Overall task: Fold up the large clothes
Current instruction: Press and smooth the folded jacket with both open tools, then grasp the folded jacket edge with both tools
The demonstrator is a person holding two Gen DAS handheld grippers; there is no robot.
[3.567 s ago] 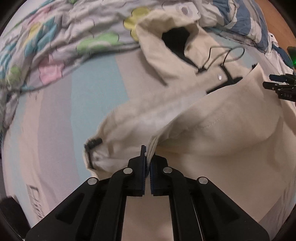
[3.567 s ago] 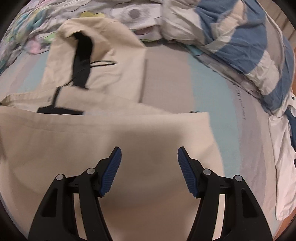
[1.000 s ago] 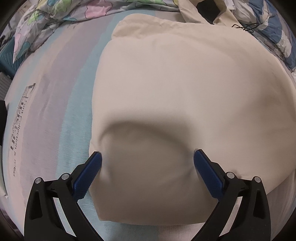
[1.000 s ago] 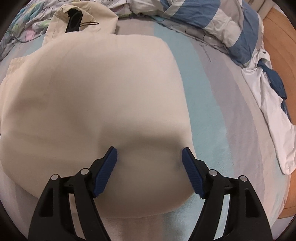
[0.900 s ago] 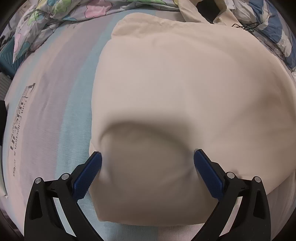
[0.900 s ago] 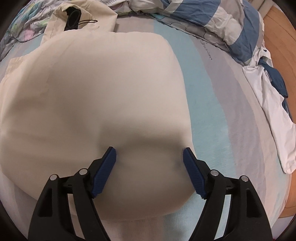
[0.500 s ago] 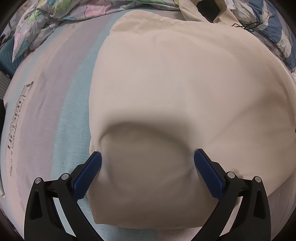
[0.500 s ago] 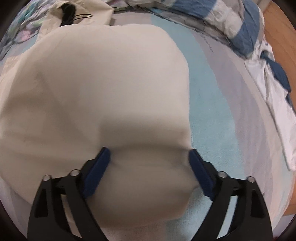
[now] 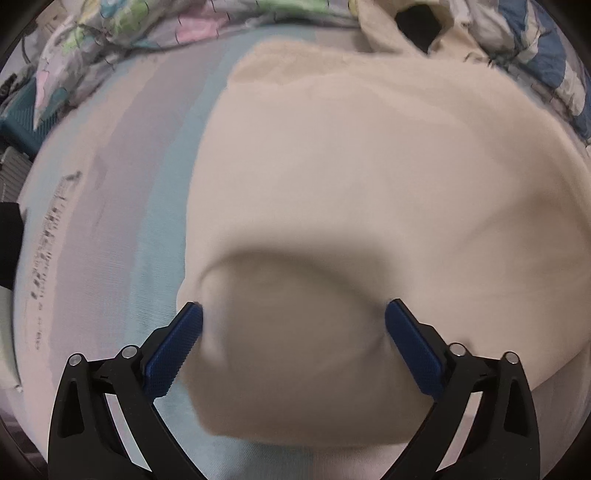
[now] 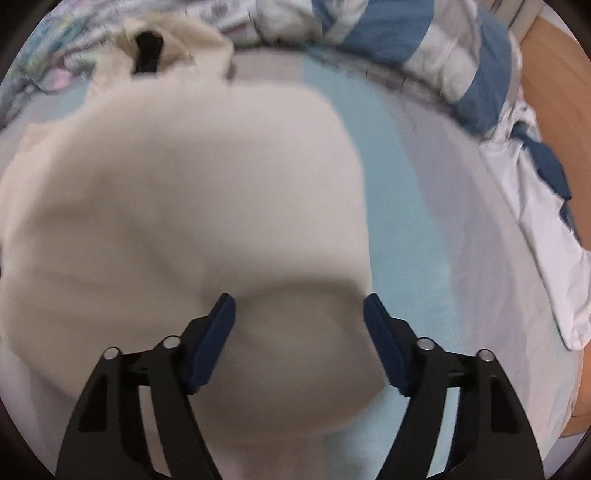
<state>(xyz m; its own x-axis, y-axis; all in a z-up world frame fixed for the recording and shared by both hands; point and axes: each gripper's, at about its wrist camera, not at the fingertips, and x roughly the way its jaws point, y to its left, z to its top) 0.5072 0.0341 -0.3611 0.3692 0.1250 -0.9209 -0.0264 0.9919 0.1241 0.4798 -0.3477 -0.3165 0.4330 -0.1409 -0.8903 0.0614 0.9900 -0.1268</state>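
Observation:
A large cream hooded garment (image 9: 369, 177) lies folded on the striped bed sheet (image 9: 122, 206), its hood with black lining (image 9: 417, 22) at the far end. It also shows in the right wrist view (image 10: 192, 184), with the hood (image 10: 147, 51) at the top left. My left gripper (image 9: 293, 332) is open, its blue pads over the garment's near left part. My right gripper (image 10: 299, 325) is open over the garment's near right corner. Neither gripper holds cloth.
A flowered quilt (image 9: 129, 33) is bunched at the far left. A blue and white striped duvet (image 10: 424, 48) lies at the far right. A white and blue garment (image 10: 535, 206) lies at the bed's right edge, beside a wooden floor (image 10: 554, 92).
3.6 s ago my left gripper was shut on a cloth edge; now it is open. In the last second both grippers stay open over the garment, and the right view shifts slightly and blurs.

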